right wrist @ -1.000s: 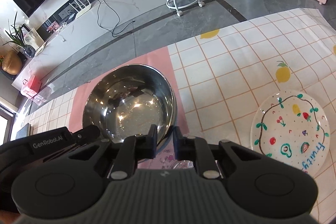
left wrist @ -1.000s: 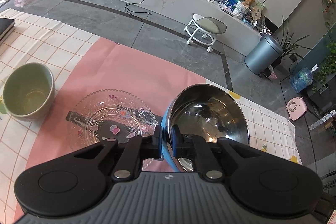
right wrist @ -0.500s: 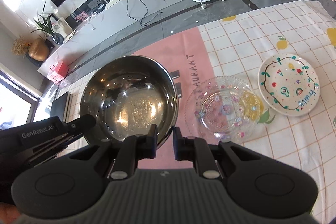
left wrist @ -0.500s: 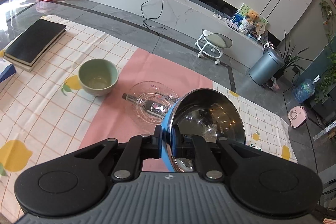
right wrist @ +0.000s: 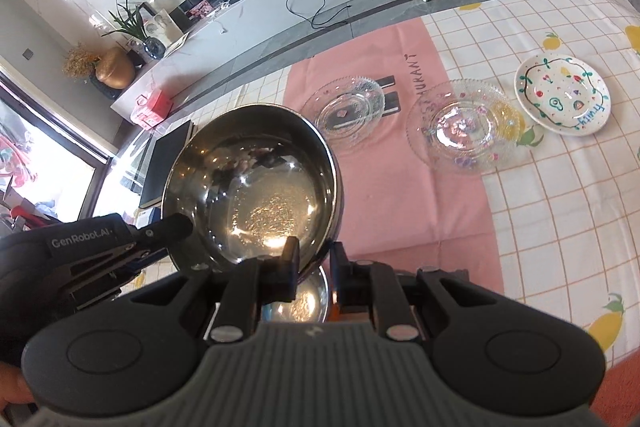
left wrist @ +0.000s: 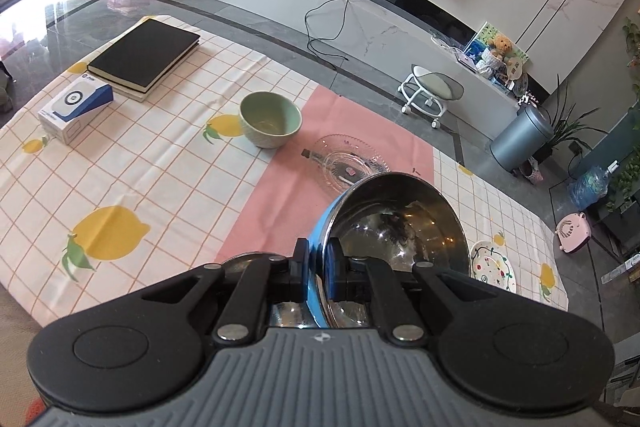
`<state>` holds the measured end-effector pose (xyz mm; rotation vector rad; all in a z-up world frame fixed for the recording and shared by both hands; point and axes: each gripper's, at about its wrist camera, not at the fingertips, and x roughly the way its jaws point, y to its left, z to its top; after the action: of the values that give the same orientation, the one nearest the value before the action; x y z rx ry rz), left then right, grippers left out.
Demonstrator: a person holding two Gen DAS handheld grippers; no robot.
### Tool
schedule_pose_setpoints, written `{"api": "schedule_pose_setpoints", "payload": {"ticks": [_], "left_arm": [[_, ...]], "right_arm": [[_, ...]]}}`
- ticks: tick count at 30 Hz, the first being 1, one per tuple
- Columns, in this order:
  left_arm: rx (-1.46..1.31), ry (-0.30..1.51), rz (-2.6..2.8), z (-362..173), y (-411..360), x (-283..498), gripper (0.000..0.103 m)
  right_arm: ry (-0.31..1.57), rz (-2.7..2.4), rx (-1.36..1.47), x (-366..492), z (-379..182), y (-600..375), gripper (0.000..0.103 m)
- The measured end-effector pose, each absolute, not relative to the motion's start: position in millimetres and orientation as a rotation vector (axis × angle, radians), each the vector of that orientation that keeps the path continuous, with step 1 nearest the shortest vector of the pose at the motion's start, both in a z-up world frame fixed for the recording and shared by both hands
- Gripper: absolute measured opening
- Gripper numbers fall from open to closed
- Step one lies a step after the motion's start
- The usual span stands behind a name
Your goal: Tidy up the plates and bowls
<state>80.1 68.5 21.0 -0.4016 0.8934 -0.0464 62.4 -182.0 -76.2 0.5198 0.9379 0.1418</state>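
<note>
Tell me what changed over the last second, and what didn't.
The steel bowl has been lifted well above the table, and both cameras now see far more cloth. The left gripper stays clamped on its rim; the right gripper stays at the near rim. The green bowl and glass plate stayed put.

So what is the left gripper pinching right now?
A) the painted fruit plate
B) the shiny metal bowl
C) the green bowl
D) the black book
B. The left gripper has its fingers clamped on the rim of the shiny metal bowl, held up above the table, while the green bowl sits alone on the tablecloth.
</note>
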Motion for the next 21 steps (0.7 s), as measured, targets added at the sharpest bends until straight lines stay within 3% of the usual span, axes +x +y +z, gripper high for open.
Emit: {"api": "schedule_pose_setpoints", "payload": {"ticks": [21], "left_arm": [[-0.420, 0.984, 0.024, -6.1, 108.6, 43.6, 0.009]], "right_arm": [[1.049, 0.201, 0.423, 35.0, -92.9, -135.6, 0.014]]}}
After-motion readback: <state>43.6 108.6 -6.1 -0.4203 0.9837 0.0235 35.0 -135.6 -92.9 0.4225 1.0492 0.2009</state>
